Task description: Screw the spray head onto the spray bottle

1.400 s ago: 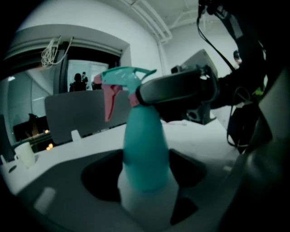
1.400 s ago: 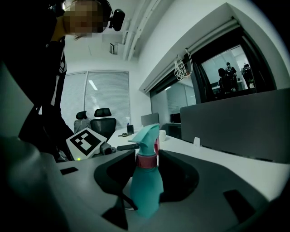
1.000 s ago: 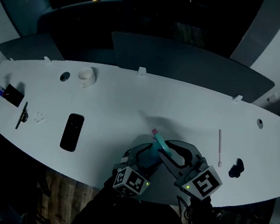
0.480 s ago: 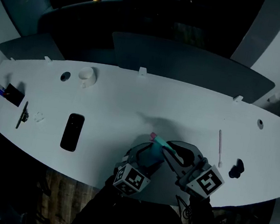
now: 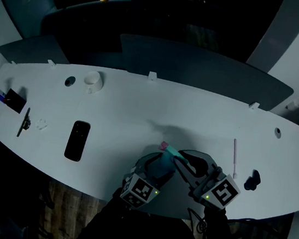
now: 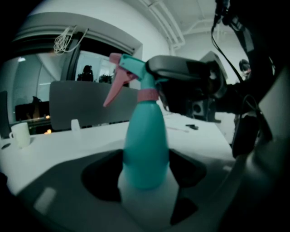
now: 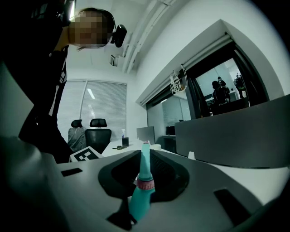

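Observation:
The teal spray bottle point(image 6: 145, 149) stands upright near the table's front edge, and my left gripper point(image 6: 146, 170) is shut on its lower body. Its teal spray head point(image 6: 133, 65), with a pink trigger and a pink collar point(image 7: 145, 183), sits on top of the neck. My right gripper point(image 7: 144, 168) is shut on that head from the right side. In the head view the left gripper point(image 5: 157, 166) and the right gripper point(image 5: 180, 158) meet around the bottle point(image 5: 168, 149) just in front of me. The bottle's base is hidden by the jaws.
A black phone point(image 5: 77, 140) lies to the left, with a white cup point(image 5: 92, 81) further back. A thin pink stick point(image 5: 235, 156) and a small black object point(image 5: 251, 180) lie to the right. A black holder point(image 5: 14, 101) sits at the far left. Grey divider panels point(image 5: 201, 68) line the back edge.
The right gripper's jaws have come together on the spray head, and that gripper has shifted slightly to the right. The left gripper and bottle have stayed put.

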Tool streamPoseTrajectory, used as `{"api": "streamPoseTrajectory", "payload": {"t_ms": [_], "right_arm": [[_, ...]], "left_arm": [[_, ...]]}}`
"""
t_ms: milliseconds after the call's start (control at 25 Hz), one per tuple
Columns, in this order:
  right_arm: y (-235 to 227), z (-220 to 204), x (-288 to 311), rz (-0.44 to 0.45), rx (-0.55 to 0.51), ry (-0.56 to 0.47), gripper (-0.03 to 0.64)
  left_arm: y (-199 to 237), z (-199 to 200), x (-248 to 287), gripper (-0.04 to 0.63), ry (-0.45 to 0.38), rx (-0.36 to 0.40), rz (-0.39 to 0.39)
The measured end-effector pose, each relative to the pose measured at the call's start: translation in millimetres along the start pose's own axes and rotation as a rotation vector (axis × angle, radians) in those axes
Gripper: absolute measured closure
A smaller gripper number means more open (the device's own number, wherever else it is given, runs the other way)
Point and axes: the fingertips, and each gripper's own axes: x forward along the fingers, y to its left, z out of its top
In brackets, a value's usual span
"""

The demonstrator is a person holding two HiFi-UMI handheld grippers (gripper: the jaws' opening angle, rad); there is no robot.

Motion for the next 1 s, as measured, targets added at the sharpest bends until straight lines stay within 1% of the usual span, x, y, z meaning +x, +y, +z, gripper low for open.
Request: {"api": "streamPoseTrajectory", "payload": {"t_ms": [200, 400, 480, 600, 680, 920, 960, 1000], "right_arm": [[1, -1, 4, 0.019, -0.044, 0.035, 0.551], [6, -9, 1, 0.03, -0.055, 0.058, 0.548], [6, -13, -2, 0.027, -0.054, 0.073, 0.505], [4, -26, -3, 0.03, -0.032, 0.118, 0.488], [5, -33, 0, 0.04, -0.039, 0.144, 0.48], [0, -21, 7, 0.015, -0.031, 0.081, 0.483], [0, -19, 7, 0.012, -0.03, 0.076, 0.51], [0, -18, 6, 0.009, -0.026, 0.069, 0.513]], "left_arm": [[0, -1, 1, 0.27, 0.017, 0.009, 0.001], [-1, -2, 1, 0.27, 0.021, 0.018, -0.003], [-1, -2, 1, 0.27, 0.022, 0.02, -0.002], [-1, -2, 1, 0.27, 0.032, 0.03, -0.002], [-1, -3, 1, 0.27, 0.036, 0.036, -0.002], [-2, -3, 2, 0.269, 0.036, 0.042, -0.003], [-2, -2, 2, 0.269, 0.036, 0.042, -0.002], [-2, -2, 2, 0.268, 0.036, 0.043, -0.002]]}}
